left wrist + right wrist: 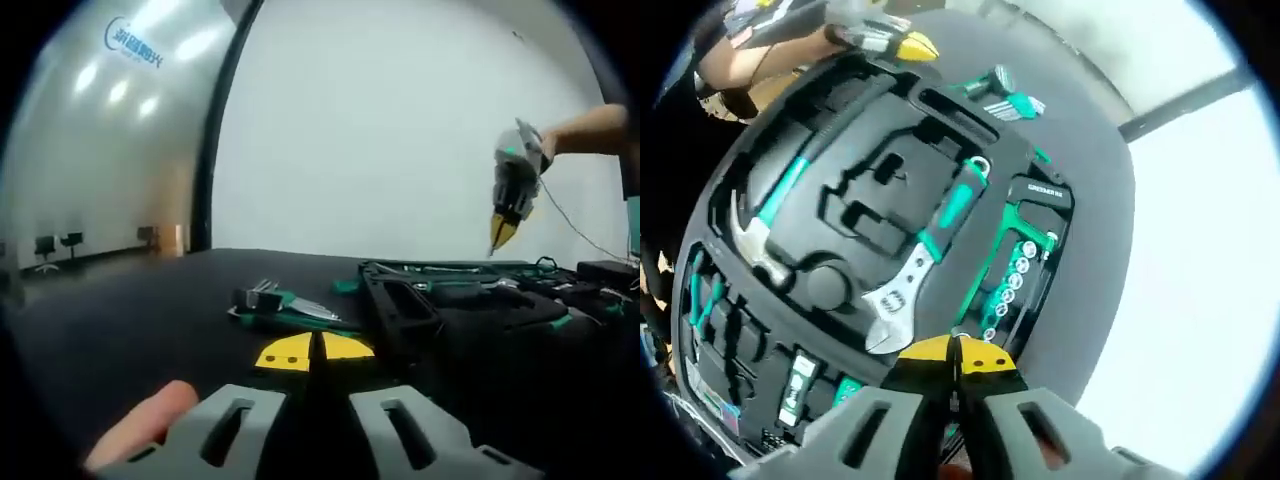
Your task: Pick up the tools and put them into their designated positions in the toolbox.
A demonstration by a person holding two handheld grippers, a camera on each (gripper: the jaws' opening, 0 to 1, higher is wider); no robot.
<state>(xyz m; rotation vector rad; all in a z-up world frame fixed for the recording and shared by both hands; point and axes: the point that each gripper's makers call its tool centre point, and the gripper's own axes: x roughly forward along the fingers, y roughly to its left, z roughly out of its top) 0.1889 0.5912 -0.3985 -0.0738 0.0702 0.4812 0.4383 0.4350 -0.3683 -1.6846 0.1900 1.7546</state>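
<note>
Yellow tips, left gripper (314, 352): jaws together, nothing between them; a fingertip (150, 420) at lower left.
Hex key set (285, 303): just past those tips on the black table (130, 310), well left of the toolbox (400, 300), keys fanned out; exact heading cannot tell.
Right gripper (955, 352): yellow tips pinched shut, empty, hanging over the box; in the left gripper view it hangs high above the far end of the box.
Adjustable wrench (925, 255): in the tray, just beyond the right tips; long axis diagonal, jaw head toward the camera, green grip away.
Hammer (770, 215): in its slot left of the wrench, head near, handle running away.
Socket rail (1012, 275): right of the wrench, near the box edge.
Open room: bare table beyond the box's right edge.
</note>
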